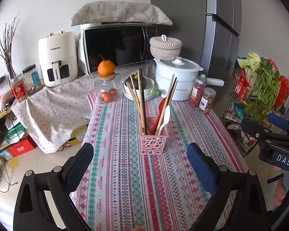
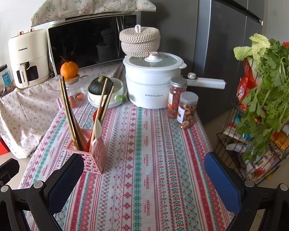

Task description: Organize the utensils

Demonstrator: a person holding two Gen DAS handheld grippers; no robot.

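On the table: pink holder (image 1: 153, 140) already has chopsticks (image 1: 139, 98) and spoons (image 1: 164, 118)
Left gripper (image 1: 140, 165): released, empty
Right gripper (image 2: 144, 175): released, empty
Left to do: seemingly nothing

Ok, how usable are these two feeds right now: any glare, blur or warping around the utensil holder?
Left wrist view: even daylight, pink holder sharp and centred, no glare; fisheye bends the fridge and darkens the corners. Right wrist view: equally sharp, holder lower left, partly behind one finger; microwave door shows dim reflections only.
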